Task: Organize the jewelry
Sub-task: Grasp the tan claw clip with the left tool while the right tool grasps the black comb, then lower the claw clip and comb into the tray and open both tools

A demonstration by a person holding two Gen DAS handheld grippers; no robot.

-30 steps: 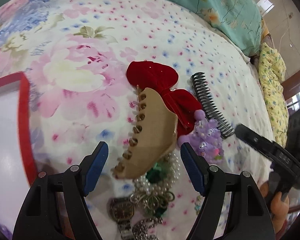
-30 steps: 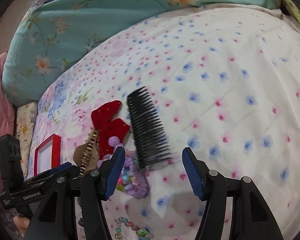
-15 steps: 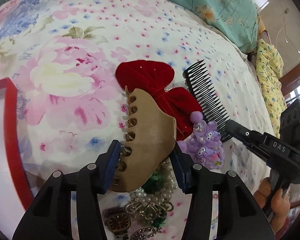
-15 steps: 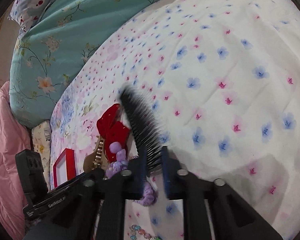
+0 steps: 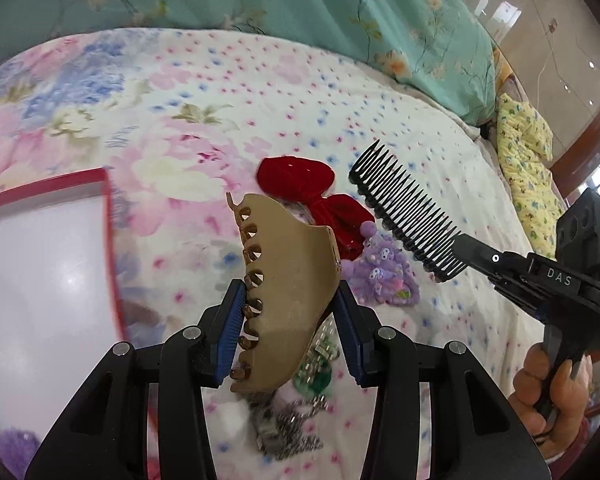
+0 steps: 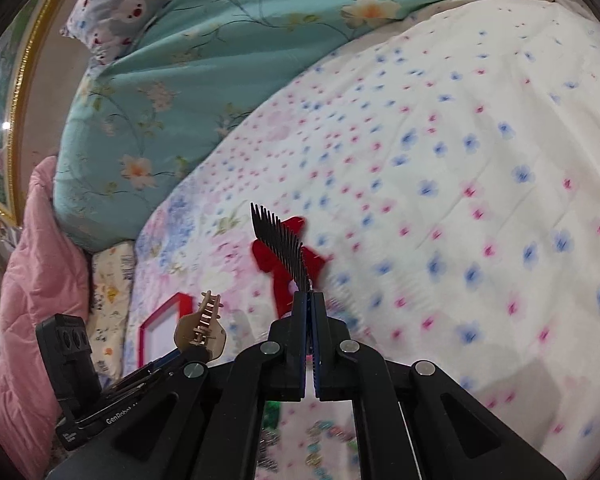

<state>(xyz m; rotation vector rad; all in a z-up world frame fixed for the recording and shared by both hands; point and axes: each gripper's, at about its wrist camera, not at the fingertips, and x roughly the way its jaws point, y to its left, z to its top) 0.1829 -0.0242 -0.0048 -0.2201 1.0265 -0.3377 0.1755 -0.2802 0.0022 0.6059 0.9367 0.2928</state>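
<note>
The tan claw hair clip [image 5: 288, 288] sits clamped between my left tongs [image 5: 290, 320], whose jaws have just been closing onto its two sides; it is off the bed, long axis running up and away from me. The red-rimmed white box [image 5: 107, 240] lies just to its left, nearer this hand than the other, so I judge the clip travels left. My right tongs [image 6: 308, 344] are pinched fully together on the black comb [image 6: 282, 250], teeth pointing away, above the red bow [image 5: 312, 196] still on the floral bedspread [image 5: 260, 92].
</note>
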